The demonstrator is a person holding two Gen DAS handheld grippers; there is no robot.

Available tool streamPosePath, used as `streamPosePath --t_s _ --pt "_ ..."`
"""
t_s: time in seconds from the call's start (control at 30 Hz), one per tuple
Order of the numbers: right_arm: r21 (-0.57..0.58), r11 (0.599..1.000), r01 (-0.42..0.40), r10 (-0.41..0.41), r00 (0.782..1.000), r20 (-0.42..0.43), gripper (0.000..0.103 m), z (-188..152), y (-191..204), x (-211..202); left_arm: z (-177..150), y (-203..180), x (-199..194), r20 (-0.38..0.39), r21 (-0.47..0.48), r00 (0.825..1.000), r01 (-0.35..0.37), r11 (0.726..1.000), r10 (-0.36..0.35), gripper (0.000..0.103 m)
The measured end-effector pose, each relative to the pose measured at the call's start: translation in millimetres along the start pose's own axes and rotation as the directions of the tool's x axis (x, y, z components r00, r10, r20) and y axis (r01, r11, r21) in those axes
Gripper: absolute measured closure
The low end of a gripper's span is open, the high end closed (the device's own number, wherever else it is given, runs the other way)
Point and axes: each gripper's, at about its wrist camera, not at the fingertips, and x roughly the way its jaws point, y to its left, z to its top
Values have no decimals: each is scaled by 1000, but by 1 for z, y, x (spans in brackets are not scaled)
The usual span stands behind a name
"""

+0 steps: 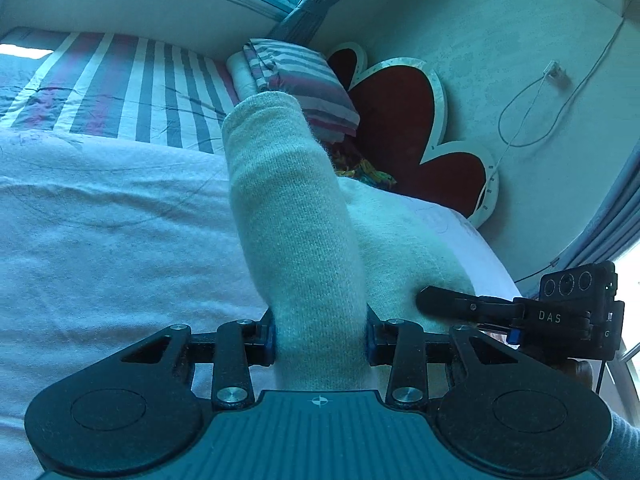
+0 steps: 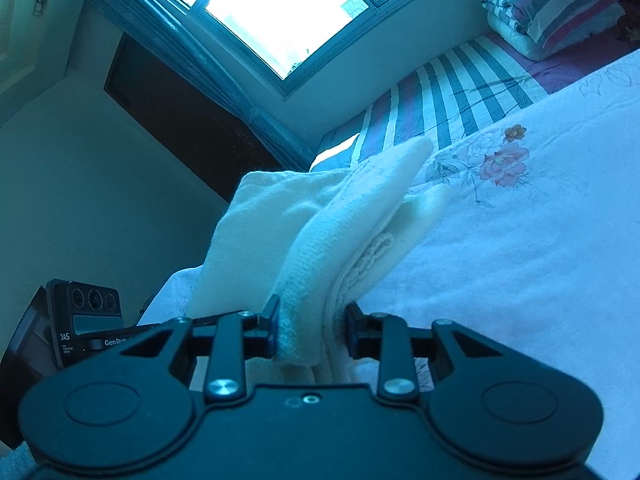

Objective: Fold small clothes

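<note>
1. One cream knit garment (image 1: 296, 216) is lifted above the white bedsheet (image 1: 100, 220).
2. Two grippers: the left gripper (image 1: 320, 340) is clamped on the garment; the right gripper (image 2: 310, 330) pinches its bunched edge.
3. One striped pillow (image 2: 556, 4) lies well apart.

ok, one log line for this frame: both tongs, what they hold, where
left tongs: shut on knit garment | right tongs: shut on knit garment, bunched folds | surface: white bedsheet | stage: fold in progress
</note>
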Motion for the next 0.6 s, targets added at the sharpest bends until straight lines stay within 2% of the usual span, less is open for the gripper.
streamPosePath --t_s 0.27,0.47,0.6 --pt "-33 999 4 -4 1000 2 73 -14 55 12 -6 18 -61 31 15 999 11 1000 -11 65" --pt "-45 999 -15 13 999 -33 73 -37 105 50 -25 66 -121 46 -9 999 -12 1000 13 65" --pt "-43 998 -42 39 996 -79 73 -57 133 91 -43 108 -160 43 -44 998 -43 998 45 65"
